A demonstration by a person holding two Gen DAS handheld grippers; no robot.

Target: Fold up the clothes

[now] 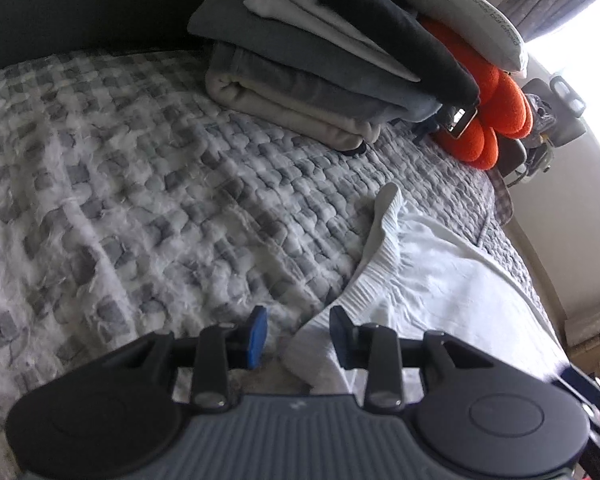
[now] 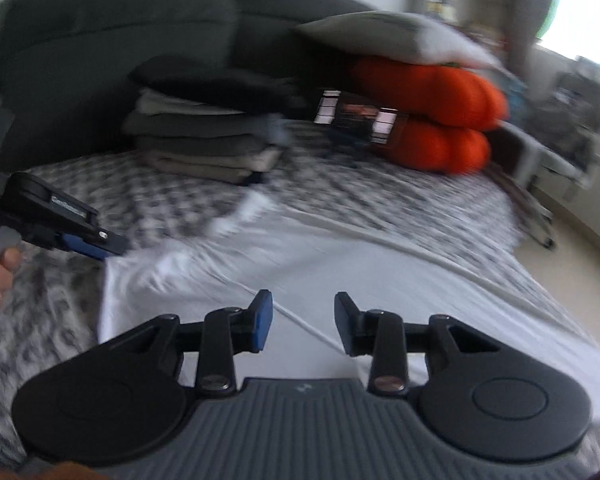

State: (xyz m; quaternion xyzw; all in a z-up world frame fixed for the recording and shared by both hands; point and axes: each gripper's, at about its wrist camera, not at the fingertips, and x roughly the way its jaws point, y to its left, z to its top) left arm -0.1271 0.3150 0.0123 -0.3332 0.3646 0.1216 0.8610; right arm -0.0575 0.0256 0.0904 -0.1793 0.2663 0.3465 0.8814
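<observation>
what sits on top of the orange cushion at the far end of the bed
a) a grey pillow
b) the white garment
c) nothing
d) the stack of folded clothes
a: the grey pillow rests on the orange cushion; the folded stack stands beside it on the bed, and the white garment lies spread nearer the camera.
</observation>
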